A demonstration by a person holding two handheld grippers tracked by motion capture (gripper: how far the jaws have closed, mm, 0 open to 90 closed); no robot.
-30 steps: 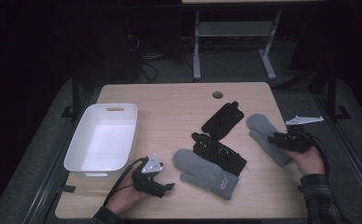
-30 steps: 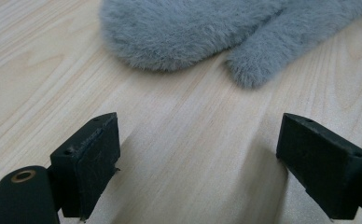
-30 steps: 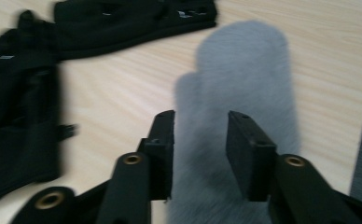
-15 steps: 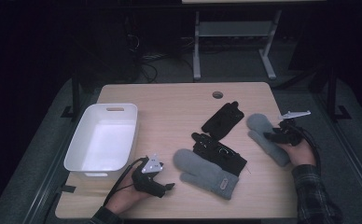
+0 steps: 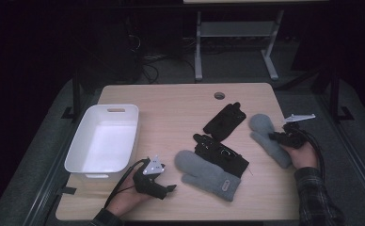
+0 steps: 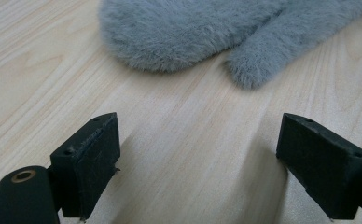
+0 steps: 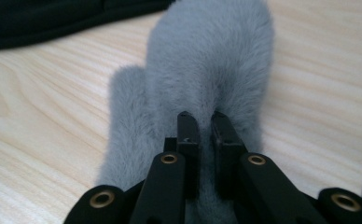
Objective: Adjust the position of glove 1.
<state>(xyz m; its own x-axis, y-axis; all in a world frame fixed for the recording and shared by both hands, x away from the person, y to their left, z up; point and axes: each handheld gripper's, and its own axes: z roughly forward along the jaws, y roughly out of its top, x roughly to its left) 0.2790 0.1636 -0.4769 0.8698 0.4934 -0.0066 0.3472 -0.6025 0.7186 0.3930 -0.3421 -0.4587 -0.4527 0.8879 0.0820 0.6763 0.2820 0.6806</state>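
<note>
From the high view, my right gripper [image 5: 278, 137] sits at the right edge of the table [image 5: 171, 103], on the far mitten [image 5: 267, 139], a grey one lying slanted near that edge. Its jaws have just been closing, and the mitten's fur is between them. My left gripper [image 5: 167, 188] rests low on the near left of the table, beside the front corner of the white bin [image 5: 79, 150]. A second grey mitten, the near mitten [image 5: 209, 174], lies just to the right of that gripper, apart from it. Between the two mittens are two black gloves: one [image 5: 220, 153] overlaps the near mitten's top edge, the other [image 5: 224, 121] lies farther back, just left of the far mitten.

In the left gripper view, my jaws stand spread wide with only bare wood between them. The near mitten [image 6: 207, 32] lies ahead across the top, thumb pointing down toward the right jaw, not touching either one.

In the right gripper view, my jaws are drawn nearly together, pinching a ridge of the far mitten [image 7: 207, 70] near its cuff end. The mitten stretches away from me flat on the wood, thumb on the left. A black glove [image 7: 53, 18] shows in the upper left corner.
</note>
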